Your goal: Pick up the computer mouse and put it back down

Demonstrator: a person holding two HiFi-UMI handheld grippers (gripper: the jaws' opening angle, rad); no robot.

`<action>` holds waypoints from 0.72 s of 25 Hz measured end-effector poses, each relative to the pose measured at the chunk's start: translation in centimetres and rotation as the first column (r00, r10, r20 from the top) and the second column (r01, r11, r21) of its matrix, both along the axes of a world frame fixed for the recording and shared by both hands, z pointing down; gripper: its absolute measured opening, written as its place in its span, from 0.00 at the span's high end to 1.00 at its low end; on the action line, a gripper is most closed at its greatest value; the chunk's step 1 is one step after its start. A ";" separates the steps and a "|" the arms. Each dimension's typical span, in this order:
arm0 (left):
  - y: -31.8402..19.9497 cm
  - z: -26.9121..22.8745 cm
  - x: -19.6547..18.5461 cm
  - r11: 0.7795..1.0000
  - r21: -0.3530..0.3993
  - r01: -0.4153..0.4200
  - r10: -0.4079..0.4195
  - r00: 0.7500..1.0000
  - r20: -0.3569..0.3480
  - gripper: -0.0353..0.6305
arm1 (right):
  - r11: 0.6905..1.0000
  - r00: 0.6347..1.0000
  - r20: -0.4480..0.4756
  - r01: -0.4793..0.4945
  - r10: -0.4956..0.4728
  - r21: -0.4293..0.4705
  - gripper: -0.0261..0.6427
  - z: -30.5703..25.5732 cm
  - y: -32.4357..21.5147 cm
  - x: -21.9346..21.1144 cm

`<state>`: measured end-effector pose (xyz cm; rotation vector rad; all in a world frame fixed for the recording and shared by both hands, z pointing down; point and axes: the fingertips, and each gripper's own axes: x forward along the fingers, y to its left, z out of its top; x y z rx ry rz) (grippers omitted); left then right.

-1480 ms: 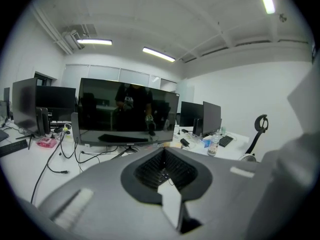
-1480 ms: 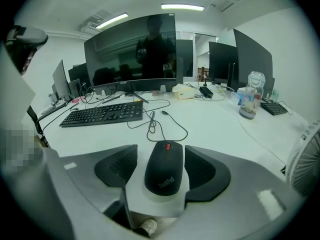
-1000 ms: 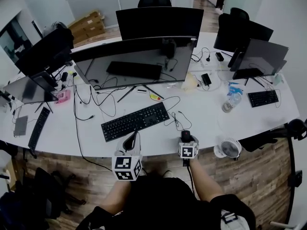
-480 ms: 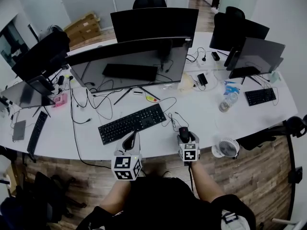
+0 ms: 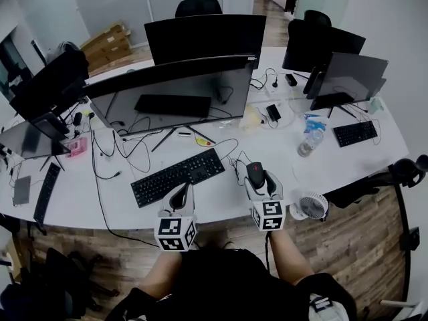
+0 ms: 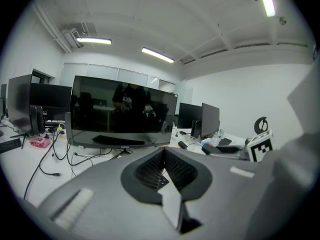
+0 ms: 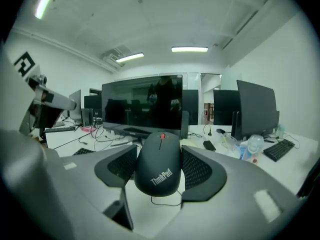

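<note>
A black computer mouse point(image 5: 255, 174) with a red scroll wheel sits between the jaws of my right gripper point(image 5: 257, 179), just right of the black keyboard point(image 5: 177, 176). In the right gripper view the mouse point(image 7: 159, 166) fills the gap of the right gripper point(image 7: 160, 158), both pads pressed on its sides, and a thin cable and white desk show under it. My left gripper point(image 5: 179, 194) hangs over the desk's near edge below the keyboard. Seen from its own camera, the left gripper point(image 6: 162, 159) has its jaws together with nothing between them.
A wide dark monitor point(image 5: 167, 99) stands behind the keyboard amid loose cables. A small white fan point(image 5: 309, 204) sits at the desk edge right of my right gripper. A water bottle point(image 5: 306, 142) and a second keyboard point(image 5: 353, 132) lie further right.
My right gripper has moved away from the desk's near edge, further over the desk, with the mouse in it. The left gripper has hardly moved.
</note>
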<state>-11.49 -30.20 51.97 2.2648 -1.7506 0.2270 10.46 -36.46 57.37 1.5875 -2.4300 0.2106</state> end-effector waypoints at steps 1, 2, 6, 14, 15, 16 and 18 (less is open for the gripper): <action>0.0 0.0 0.0 1.000 0.002 -0.001 0.001 1.000 -0.001 0.87 | 1.000 1.000 0.013 0.002 -0.002 0.030 0.57 -1.4 0.1 0.0; -0.1 0.0 0.0 1.000 0.003 -0.001 0.001 1.000 -0.002 0.87 | 0.998 1.000 0.027 0.002 -0.004 0.060 0.57 -2.8 0.2 0.0; -0.2 -0.1 0.0 1.000 0.009 -0.002 0.002 1.000 -0.009 0.87 | 0.989 0.996 0.085 0.006 -0.019 0.151 0.57 -7.5 0.7 -0.1; -0.6 -0.5 0.3 0.999 0.036 0.003 -0.002 1.000 -0.009 0.87 | 0.975 0.992 0.125 -0.004 -0.024 0.222 0.57 -11.1 1.2 0.4; -0.6 -0.5 0.4 0.999 0.038 0.000 0.001 1.000 -0.011 0.87 | 0.975 0.992 0.125 -0.007 -0.022 0.223 0.57 -11.1 1.2 0.4; -0.7 -0.6 0.5 0.999 0.040 -0.004 0.005 1.000 -0.010 0.87 | 0.975 0.992 0.126 -0.009 -0.019 0.223 0.57 -11.1 1.2 0.5; -0.9 -0.9 0.9 0.999 0.045 -0.017 0.018 1.000 -0.005 0.87 | 0.975 0.992 0.126 -0.016 -0.012 0.220 0.57 -11.1 1.2 0.6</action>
